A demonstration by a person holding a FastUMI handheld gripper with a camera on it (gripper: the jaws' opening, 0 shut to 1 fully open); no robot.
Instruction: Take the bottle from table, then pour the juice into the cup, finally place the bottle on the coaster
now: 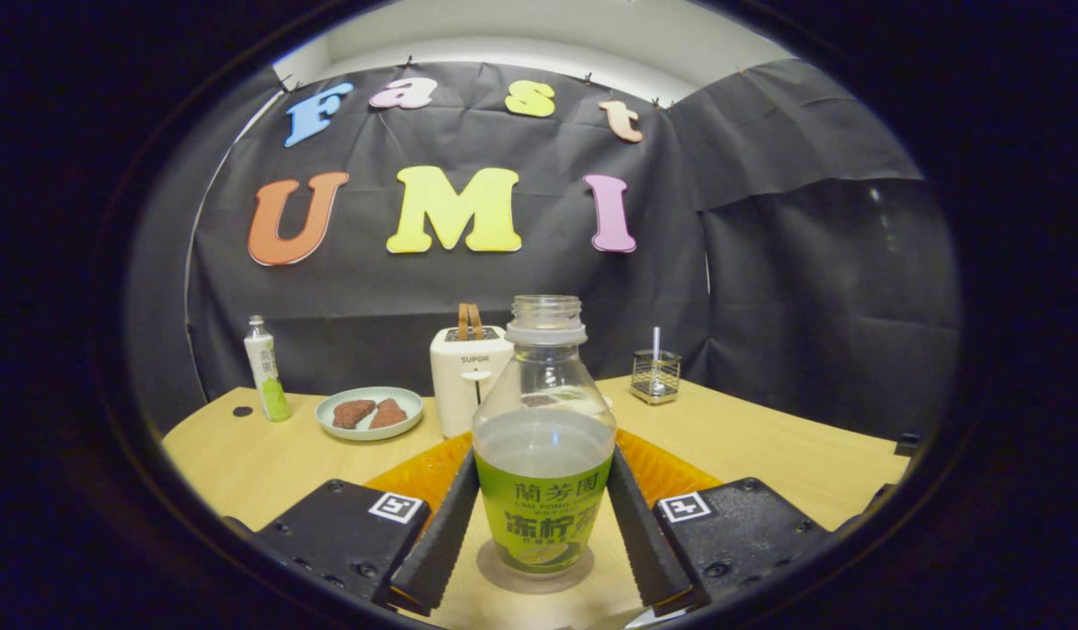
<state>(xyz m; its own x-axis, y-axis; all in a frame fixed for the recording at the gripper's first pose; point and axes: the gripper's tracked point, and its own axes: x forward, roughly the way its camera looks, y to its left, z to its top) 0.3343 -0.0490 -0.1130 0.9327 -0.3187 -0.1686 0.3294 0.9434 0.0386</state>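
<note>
1. The bottle, uncapped and part full, is standing upright on a round coaster on the table.
2. The gripper is flanking the bottle's labelled body; its jaws appear to be touching both sides, though firm pressing is unclear.
3. Behind the bottle, an orange mat is lying; the toaster is further back.
4. Judging by the coaster, placing looks nearly finished.

Bottle on coaster, claw fingers flanking it
</note>
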